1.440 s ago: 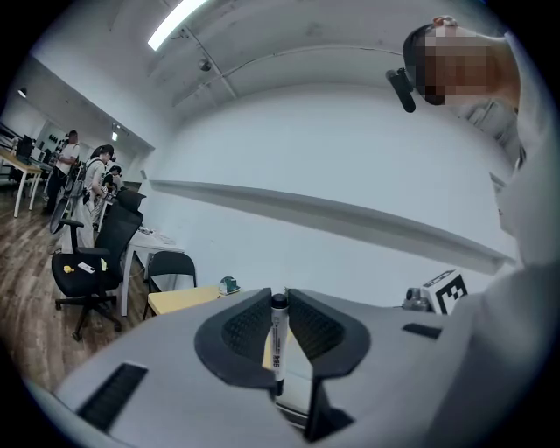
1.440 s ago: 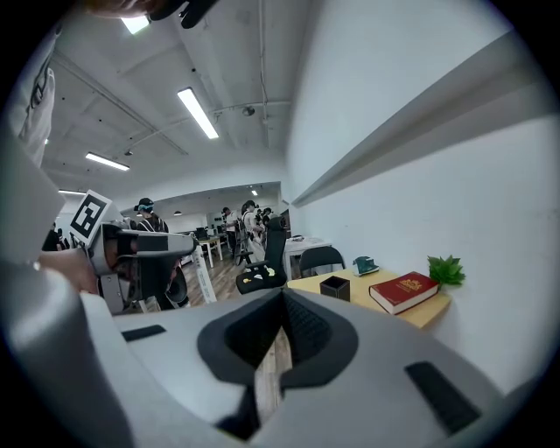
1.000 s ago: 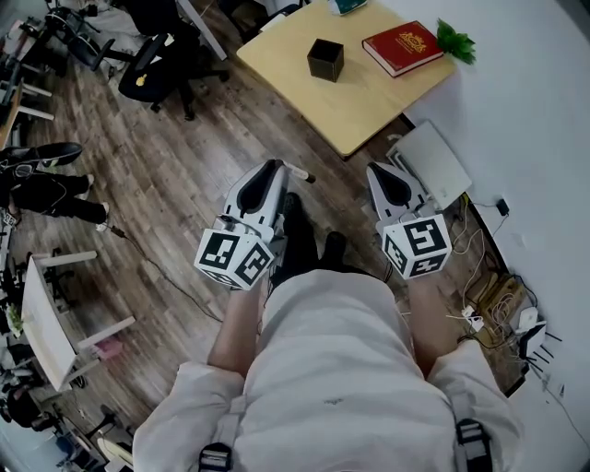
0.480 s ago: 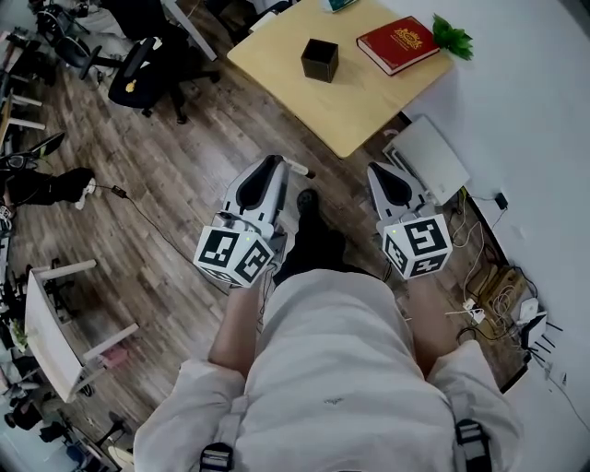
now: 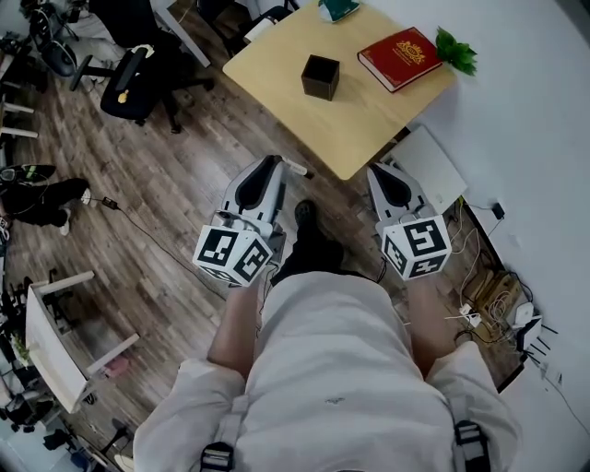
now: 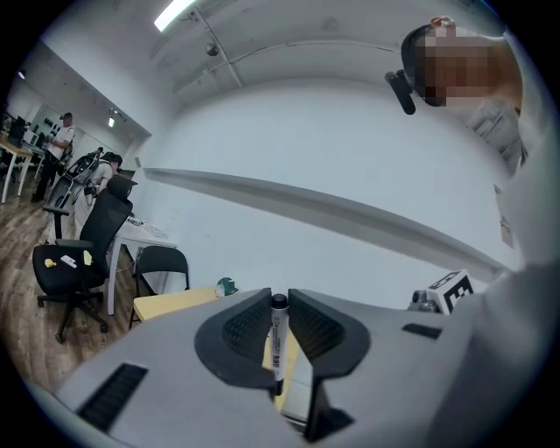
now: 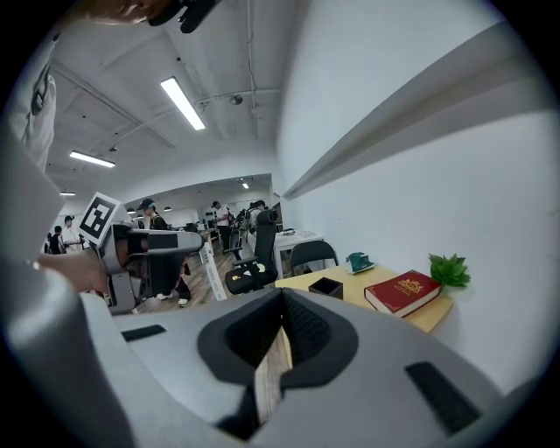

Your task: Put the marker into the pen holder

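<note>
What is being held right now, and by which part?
Left gripper clamps the marker by its barrel, near the cap; right gripper holds nothing.

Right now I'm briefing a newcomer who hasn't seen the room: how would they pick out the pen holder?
Find the wooden table ahead. The pen holder stands on it, left of the red book. It is the only black, open-topped cube there.

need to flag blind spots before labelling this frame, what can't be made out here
- Pen holder, head view: its inside is too dark and small to tell whether it is empty.
- Marker, left gripper view: lower end hidden behind the left tongs gripping it; print too small to read.
- Green object, head view: cut off by the top edge.
</note>
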A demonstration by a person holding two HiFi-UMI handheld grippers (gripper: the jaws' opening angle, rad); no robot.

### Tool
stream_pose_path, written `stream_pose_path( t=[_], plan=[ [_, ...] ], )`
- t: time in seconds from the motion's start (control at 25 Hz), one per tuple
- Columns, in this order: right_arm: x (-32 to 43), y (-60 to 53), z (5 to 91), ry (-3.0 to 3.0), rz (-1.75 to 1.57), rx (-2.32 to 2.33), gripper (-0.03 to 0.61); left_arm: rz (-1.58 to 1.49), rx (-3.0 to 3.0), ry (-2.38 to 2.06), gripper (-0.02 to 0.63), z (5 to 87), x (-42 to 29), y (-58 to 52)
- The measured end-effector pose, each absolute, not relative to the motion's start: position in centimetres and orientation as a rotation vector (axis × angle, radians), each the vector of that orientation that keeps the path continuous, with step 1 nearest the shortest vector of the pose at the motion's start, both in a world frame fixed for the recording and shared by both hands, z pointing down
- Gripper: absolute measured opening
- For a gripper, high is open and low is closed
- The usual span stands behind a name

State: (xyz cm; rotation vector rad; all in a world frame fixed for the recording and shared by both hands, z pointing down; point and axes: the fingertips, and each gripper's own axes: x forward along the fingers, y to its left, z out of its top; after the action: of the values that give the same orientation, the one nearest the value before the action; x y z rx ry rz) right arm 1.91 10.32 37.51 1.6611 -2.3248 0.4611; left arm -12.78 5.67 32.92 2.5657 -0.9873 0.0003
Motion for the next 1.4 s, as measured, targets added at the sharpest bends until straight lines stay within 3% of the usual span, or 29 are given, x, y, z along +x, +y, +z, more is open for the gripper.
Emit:
stream_pose_path(
  t=[1.4],
  plan=[
    [1.3, -4.5, 38.0, -2.190, 0.500, 1.797, -0.002, -0.001, 2.590, -0.778, 0.058, 34.3, -11.6, -12.3]
  ],
)
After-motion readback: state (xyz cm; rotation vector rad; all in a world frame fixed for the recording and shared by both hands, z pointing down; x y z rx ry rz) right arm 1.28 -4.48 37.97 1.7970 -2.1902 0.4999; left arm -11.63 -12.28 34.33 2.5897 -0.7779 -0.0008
